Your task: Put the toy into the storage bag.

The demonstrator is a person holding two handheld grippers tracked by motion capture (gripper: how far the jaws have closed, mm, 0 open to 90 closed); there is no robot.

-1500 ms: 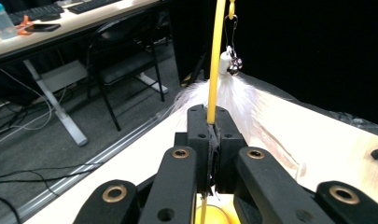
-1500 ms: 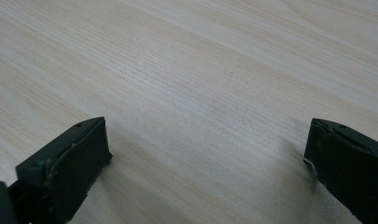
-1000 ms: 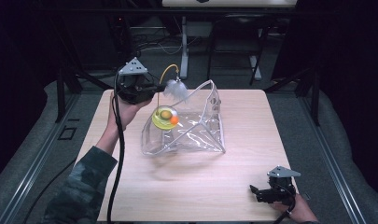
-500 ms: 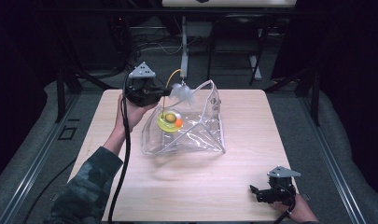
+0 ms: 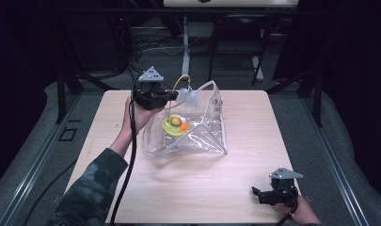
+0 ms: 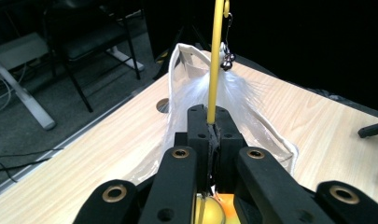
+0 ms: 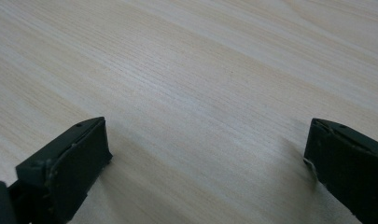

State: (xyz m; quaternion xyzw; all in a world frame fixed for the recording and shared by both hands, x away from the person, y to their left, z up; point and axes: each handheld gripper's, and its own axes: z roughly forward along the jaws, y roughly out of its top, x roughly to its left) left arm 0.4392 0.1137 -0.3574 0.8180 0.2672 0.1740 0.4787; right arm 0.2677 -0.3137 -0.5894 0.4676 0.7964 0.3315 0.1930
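A clear soft plastic pouch with a white trimmed rim (image 5: pixel 197 136) lies near the middle of the pale wooden table (image 5: pixel 197 197) and serves as the landmark here. It sags open, its far wall standing up in a peak and its near edge flattened on the table.

The left claw (image 5: pixel 171 96) hangs just above the pouch's far-left corner, carried by the person's left hand (image 5: pixel 138 115), whose camouflage-patterned sleeve (image 5: pixel 91 193) reaches in from the pouch's near-left side. The claw is clenched on a thin yellow curved wand (image 6: pixel 214 70); in the left gripper view the two black jaws meet tight around the wand's stem. The wand arches up and over the pouch's opening, and a tuft of white feathers (image 5: pixel 190 97) dangles from its tip by a small dark beaded clasp (image 6: pixel 227 58), hanging just over the pouch's upright far wall.

Inside the pouch, toward its far-left part, sits a yellow ring-shaped piece (image 5: pixel 174 126) with a greenish ball on it and a small orange ball (image 5: pixel 184 126) touching its right side. Whether these are joined to the wand cannot be told.

The right claw (image 5: pixel 259 194) rests low at the table's near edge, well apart from the pouch on its near-right side, held by the person's right hand (image 5: pixel 301 212). It is released: in the right gripper view its two black jaws stand wide apart over bare wood with nothing between them.
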